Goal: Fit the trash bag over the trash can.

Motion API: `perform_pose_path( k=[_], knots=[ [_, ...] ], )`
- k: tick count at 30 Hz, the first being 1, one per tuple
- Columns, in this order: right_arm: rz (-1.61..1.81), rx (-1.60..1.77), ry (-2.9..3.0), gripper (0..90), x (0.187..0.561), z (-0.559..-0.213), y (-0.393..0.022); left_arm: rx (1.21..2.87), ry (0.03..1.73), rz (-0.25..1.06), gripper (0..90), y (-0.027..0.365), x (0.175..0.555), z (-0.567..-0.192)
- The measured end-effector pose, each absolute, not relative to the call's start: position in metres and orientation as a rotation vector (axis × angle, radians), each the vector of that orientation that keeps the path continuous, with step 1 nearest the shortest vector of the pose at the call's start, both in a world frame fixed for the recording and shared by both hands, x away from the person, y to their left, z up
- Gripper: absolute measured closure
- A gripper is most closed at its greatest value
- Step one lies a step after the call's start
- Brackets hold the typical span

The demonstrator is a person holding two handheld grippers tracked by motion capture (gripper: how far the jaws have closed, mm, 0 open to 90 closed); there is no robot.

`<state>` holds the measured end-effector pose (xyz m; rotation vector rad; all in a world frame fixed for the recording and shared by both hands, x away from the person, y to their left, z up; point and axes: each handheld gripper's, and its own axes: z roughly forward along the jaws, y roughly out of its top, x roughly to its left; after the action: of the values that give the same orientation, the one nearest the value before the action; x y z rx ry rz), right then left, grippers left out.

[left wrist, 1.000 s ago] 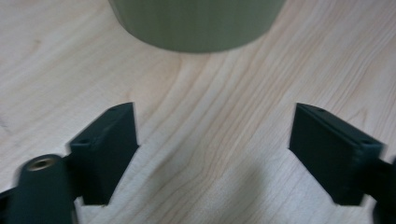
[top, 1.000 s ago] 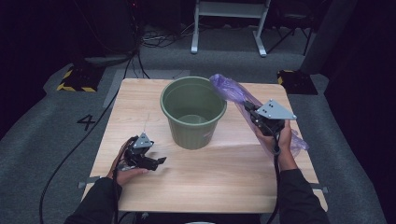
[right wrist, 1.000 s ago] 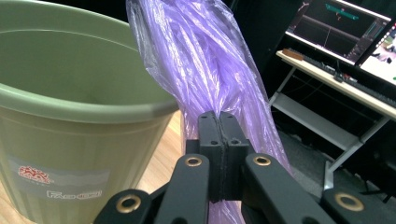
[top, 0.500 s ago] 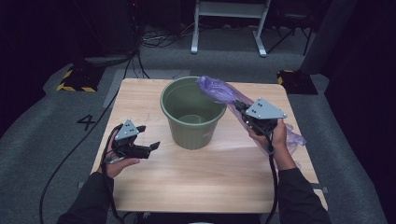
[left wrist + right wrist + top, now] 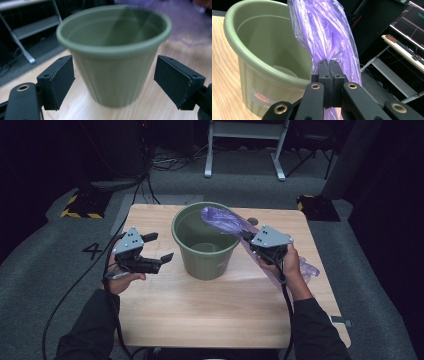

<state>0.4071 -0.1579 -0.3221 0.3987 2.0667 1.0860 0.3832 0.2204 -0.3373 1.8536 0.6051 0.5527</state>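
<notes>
A green plastic bucket [image 5: 206, 250] stands upright in the middle of the wooden table [image 5: 200, 310]. My right gripper [image 5: 248, 240] is shut on a crumpled purple plastic bag [image 5: 222, 220], whose far end hangs over the bucket's rim while its tail trails to the table at the right. In the right gripper view the bag [image 5: 324, 37] rises from the closed jaws beside the bucket [image 5: 269, 60]. My left gripper [image 5: 159, 247] is open just left of the bucket. In the left gripper view the bucket [image 5: 115, 57] sits between the spread jaws, apart from both pads.
A white metal stand [image 5: 245, 145] is on the floor beyond the table. Cables run across the grey floor at the left, near a yellow-and-black striped block [image 5: 80, 205]. A bare stretch of table lies in front of the bucket.
My left gripper has risen and moved toward the bucket's left side. The right gripper has carried the purple bag leftward, so its end now reaches over the bucket's mouth.
</notes>
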Motion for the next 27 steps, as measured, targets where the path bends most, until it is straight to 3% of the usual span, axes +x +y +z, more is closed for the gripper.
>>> perform_pose_path(
  k=[14,27],
  knots=[
    [1.061,0.324,2.115,90.0,0.405,-0.324,-0.145,1.886,0.511,0.559,15.6,0.165,0.404,-0.293],
    [1.070,0.290,2.139,90.0,0.405,-0.324,-0.142,1.983,0.497,0.509,15.5,0.131,0.434,-0.294]
  ],
)
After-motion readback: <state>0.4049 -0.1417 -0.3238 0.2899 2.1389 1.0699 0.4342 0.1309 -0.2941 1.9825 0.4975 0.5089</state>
